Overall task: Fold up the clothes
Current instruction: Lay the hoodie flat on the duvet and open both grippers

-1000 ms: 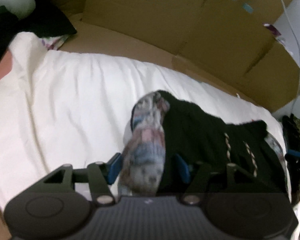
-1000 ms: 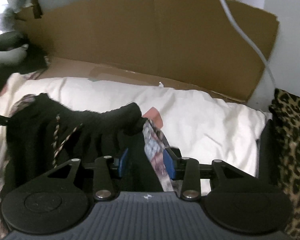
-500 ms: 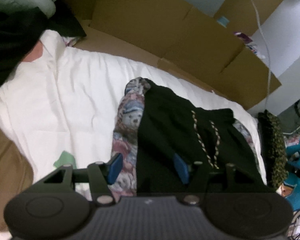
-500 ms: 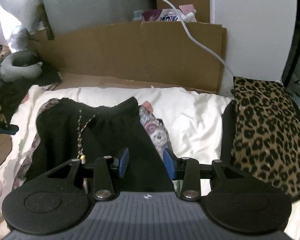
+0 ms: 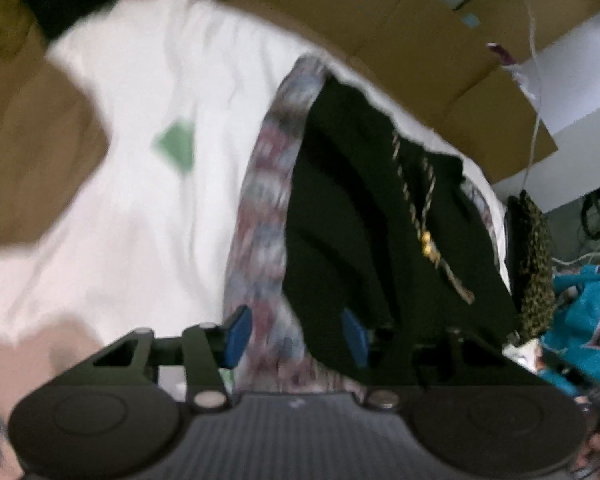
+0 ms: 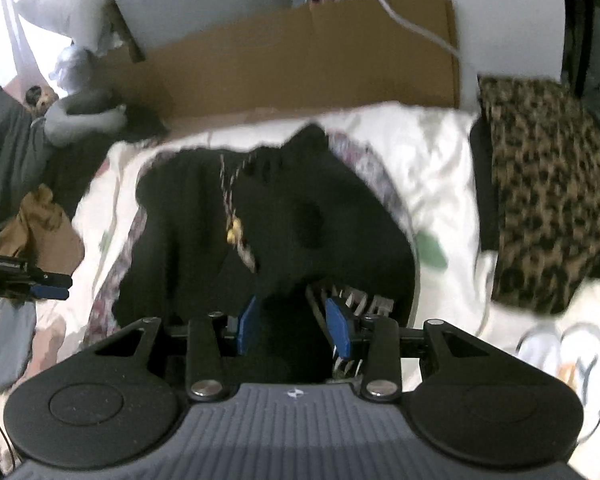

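Garment: black fleece trousers with a patterned lining and braided drawcord (image 5: pixel 364 216) (image 6: pixel 284 216), spread on the white bedsheet (image 5: pixel 148 184) (image 6: pixel 432 184).
Left tongs (image 5: pixel 296 334): closing, trouser edge between the blue pads.
Right tongs (image 6: pixel 290 326): clamped on the black cloth.
Beside: leopard-print fabric (image 6: pixel 548 184), brown cardboard (image 6: pixel 300 56).

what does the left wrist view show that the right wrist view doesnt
Only the left wrist view: a turquoise cloth at the right edge.

Only the right wrist view: a grey plush toy, a white pillow, and the left gripper seen from the side.

Both: the black garment with its drawstring, its patterned lining, the white bedding, the cardboard, the leopard-print cloth.
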A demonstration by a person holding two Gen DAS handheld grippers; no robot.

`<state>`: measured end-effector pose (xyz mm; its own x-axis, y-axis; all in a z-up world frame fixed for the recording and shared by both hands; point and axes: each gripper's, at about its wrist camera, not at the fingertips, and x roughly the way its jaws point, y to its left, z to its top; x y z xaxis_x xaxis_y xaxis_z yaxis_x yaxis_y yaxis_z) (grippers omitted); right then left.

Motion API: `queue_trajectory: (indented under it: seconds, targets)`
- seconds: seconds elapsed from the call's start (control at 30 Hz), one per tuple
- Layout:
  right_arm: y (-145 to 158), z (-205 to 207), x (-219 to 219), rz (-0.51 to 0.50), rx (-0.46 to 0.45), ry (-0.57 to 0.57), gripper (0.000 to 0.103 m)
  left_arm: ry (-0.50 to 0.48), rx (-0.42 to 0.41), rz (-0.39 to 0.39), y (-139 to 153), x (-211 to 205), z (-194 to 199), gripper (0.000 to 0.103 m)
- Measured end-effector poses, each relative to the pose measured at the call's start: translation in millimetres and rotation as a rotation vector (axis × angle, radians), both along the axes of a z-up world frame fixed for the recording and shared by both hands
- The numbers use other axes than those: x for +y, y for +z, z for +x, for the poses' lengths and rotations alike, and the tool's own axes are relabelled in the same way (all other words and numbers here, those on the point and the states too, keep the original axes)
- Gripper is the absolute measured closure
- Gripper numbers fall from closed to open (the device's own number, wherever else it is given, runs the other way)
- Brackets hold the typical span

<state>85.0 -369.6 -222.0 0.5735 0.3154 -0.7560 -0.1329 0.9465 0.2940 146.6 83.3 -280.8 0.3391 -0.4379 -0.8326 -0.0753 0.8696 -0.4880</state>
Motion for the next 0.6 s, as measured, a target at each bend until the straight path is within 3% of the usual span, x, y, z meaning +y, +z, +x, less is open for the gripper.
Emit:
queue_trajectory:
  seconds: [0.13, 0.43, 0.6]
  targets:
    - [-18.7, -14.5, -3.1, 0.021, 0.066, -0.024, 0.058, 0.032, 0.067, -0.049, -15.4, 14.9, -18.4, 0.068]
    - [-28.9, -24.4, -1.5, 0.016, 0.103, -0.014, 0.058, 0.055, 0.214, -0.163, -47.7, 22.1, -48.4, 0.067]
    - [-31.8, -29.8, 0.9, 0.013, 0.109, 0.001, 0.058, 0.038, 0.260, -0.125, -62.9, 14.4, -54.1, 0.063]
